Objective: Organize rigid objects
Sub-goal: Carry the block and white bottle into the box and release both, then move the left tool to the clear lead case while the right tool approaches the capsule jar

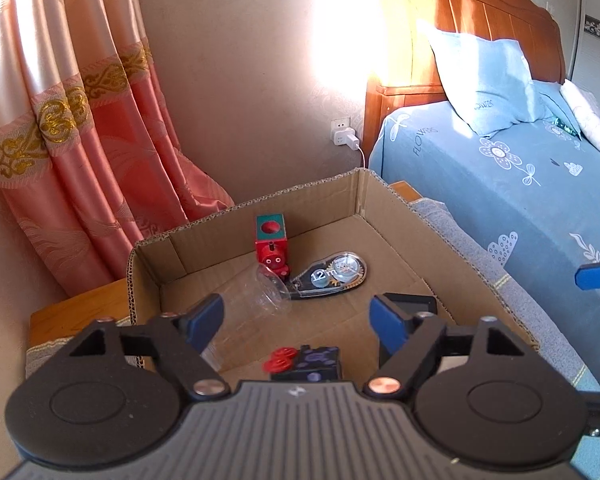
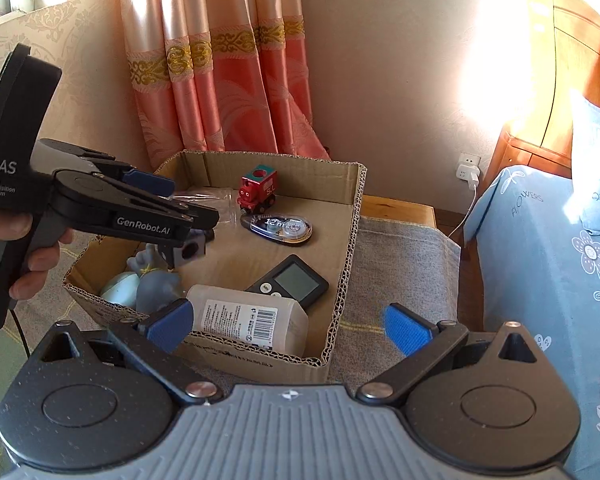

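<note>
An open cardboard box (image 1: 260, 204) (image 2: 352, 216) holds a red toy train (image 1: 272, 246) (image 2: 258, 190), a correction-tape dispenser (image 1: 336, 274) (image 2: 282, 228), a clear plastic cup (image 1: 256, 300) on its side, a black digital timer (image 2: 292, 282), a white bottle (image 2: 252, 322), grey and pale-blue toys (image 2: 156, 284) and a dark toy with red wheels (image 1: 308, 362). My left gripper (image 1: 296, 318) is open and empty, hovering over the box; it shows in the right wrist view (image 2: 180, 204). My right gripper (image 2: 288, 326) is open and empty at the box's near edge.
The box sits on a grey cloth (image 2: 400, 272) over a wooden surface. A bed (image 1: 520, 200) with blue floral sheet stands right. Pink curtains (image 1: 80, 140) hang behind. A wall socket with charger (image 1: 344, 134) is behind the box.
</note>
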The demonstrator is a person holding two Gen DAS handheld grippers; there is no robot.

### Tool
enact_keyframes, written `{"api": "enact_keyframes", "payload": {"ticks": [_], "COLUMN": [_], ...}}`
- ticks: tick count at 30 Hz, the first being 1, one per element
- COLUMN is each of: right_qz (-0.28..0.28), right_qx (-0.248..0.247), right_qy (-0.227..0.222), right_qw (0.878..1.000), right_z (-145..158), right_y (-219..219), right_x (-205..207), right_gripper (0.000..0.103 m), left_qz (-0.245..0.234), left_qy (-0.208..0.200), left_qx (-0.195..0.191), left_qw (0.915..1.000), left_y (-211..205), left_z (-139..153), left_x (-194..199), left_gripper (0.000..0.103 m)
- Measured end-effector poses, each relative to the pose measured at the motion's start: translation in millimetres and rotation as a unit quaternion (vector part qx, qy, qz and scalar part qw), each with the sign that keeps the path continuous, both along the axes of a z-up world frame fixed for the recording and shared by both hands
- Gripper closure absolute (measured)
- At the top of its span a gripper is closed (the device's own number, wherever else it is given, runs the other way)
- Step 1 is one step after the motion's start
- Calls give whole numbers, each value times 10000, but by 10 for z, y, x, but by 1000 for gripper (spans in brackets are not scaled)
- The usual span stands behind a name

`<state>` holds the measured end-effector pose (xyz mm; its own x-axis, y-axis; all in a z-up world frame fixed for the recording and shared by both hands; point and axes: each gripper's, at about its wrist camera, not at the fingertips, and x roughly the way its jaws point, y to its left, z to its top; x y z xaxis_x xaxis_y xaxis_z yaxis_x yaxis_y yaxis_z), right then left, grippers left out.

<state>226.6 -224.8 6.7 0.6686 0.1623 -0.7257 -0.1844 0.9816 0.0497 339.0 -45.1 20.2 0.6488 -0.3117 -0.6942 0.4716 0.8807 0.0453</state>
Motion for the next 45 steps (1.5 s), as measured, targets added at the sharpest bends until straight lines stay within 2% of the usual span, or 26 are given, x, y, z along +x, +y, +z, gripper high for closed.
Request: {"api": "enact_keyframes", "payload": {"ticks": [8, 14, 21, 26, 30, 35, 41, 45], "right_qz": [-261, -405, -710, -783, -715, -412, 246, 551], "right_qx": [2, -145, 278, 452, 370, 440, 359, 136], "right_qy": [-63, -174, -72, 155, 293, 410, 300, 106], "right_qw": [9996, 9989, 9971, 9958, 9963, 9973, 9986, 9983], "right_z": [36, -6, -164, -327, -481, -625, -644, -651], "right_y": [32, 159, 133, 148, 245, 455, 859, 1147], "right_x": [-193, -423, -597, -644, -665, -666, -688, -683], "right_gripper": [0, 0, 0, 0, 0, 0, 0, 0], "left_qz": [118, 255, 767, 1329, 1665, 1945, 2606, 2869], "left_qy": [-267, -320, -127, -170, -250, -176, -201, -188], "left_qx": [212, 141, -63, 23, 92, -52, 173, 124], "left_qw": [9993, 9991, 9970, 9910, 9857, 9807, 9651, 9577], "left_y": [120, 286, 541, 682, 794, 970, 1285, 1503], "left_z": [217, 275, 42, -170, -286, -353, -352, -378], "left_x": [-317, -706, -1185, -1459, -1621, -1780, -1818, -1845], "left_gripper": [3, 1, 1, 1, 1, 1, 1, 1]}}
